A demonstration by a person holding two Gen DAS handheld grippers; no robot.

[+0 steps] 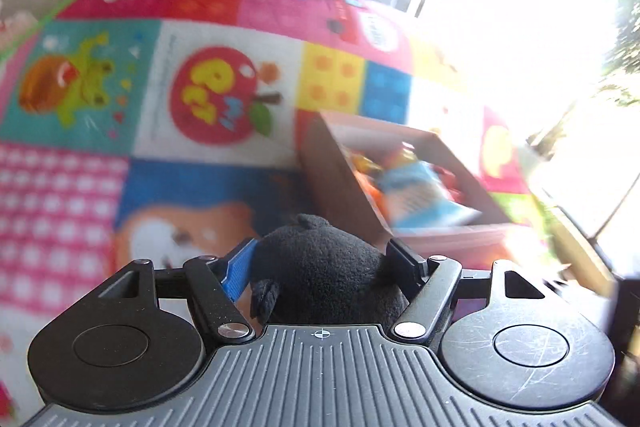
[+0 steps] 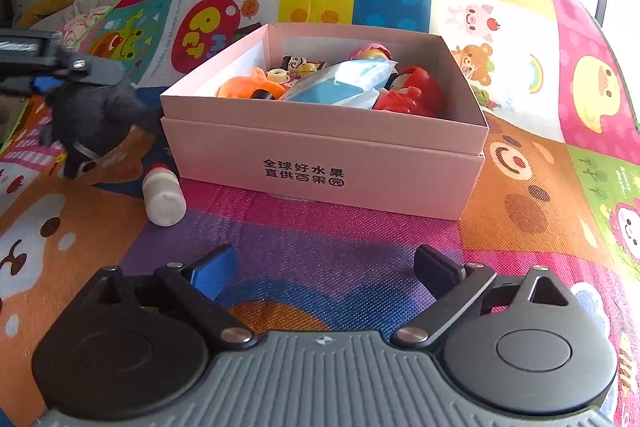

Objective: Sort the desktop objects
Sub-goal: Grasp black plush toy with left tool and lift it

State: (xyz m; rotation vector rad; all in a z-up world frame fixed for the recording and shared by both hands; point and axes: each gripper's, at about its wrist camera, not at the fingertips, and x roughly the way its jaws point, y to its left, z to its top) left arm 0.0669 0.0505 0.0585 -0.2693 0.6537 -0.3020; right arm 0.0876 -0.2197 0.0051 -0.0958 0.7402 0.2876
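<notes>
Our left gripper point(image 1: 320, 259) and right gripper point(image 2: 324, 271) match: ribbed grey bodies, black round hubs, silver screws, one blue and one black finger pad.

A: Where is the box point(image 2: 324, 155)?
B: On the mat point(image 2: 320, 243). Toys point(image 2: 408, 93) lie inside it.
A: The bottle point(image 2: 164, 197)?
B: On the mat, just beside the box's left corner; the plush point(image 2: 92, 123) is left of both, lifted.

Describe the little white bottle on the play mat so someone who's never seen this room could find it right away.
Start at the pink cardboard box of toys in the middle of the colourful play mat. Look at the mat just outside the box's near left corner: the white bottle lies there on its side. It is the only loose item on the mat, plain white and cylindrical, unlike the dark plush toy held above it.
</notes>
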